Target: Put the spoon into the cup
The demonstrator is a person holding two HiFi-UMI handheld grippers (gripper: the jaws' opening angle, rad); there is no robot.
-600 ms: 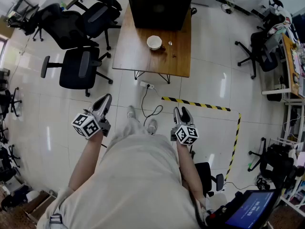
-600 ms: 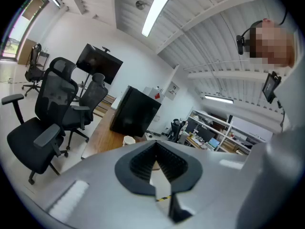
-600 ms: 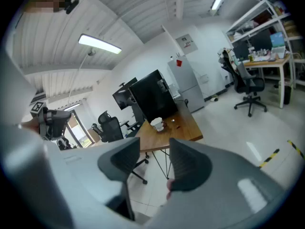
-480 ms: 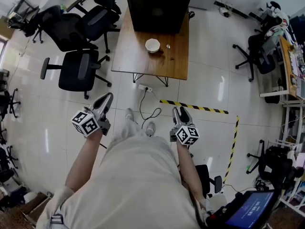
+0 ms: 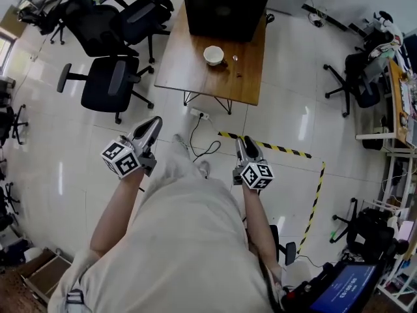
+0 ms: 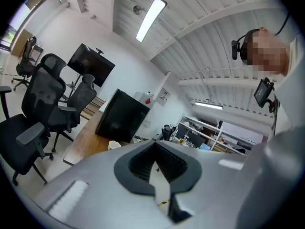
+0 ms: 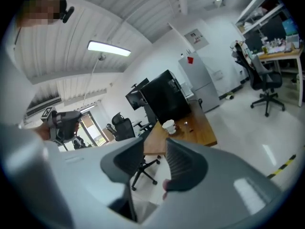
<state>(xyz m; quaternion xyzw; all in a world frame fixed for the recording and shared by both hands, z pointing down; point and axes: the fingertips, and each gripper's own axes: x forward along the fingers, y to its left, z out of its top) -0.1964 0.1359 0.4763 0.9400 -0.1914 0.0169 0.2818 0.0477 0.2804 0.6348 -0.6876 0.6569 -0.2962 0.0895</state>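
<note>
Since half a second ago: both grippers ride slightly higher in the head view, left gripper (image 5: 152, 125) a little nearer the middle. The person's feet have changed places mid-stride. Table and what stands on it are arranged as before.

White tiled floor (image 5: 293, 109), glossy, fills most of the head view.

Wooden table (image 5: 195, 70) stands ahead of the person, well apart from both grippers. A black box-shaped unit (image 5: 225, 5) takes up its far end.

Black office chairs (image 5: 111, 87) are clustered left of the table, the nearest just beside its left edge.

Person's torso (image 5: 182, 240) in a pale top fills the lower middle, one forearm running out to each gripper.

Yellow-and-black floor tape (image 5: 280, 147) runs from between table and person off to the right, then bends down the frame.

Left gripper: held out over bare floor. Its own view shows the ribbed pads meeting at the tips, floor visible through the slot behind them. Closed, nothing held.

Right gripper (image 5: 246, 147): also over bare floor, near the start of the tape. Its own view shows the two pads standing clearly apart, with only the far table and floor seen through the gap. Open, empty.

White cup (image 5: 214, 55): upright on the table, just in front of the black unit.

Small bright speck (image 5: 234, 59): on the tabletop just right of the cup, not touching it. Too small to confirm as the spoon.
</note>
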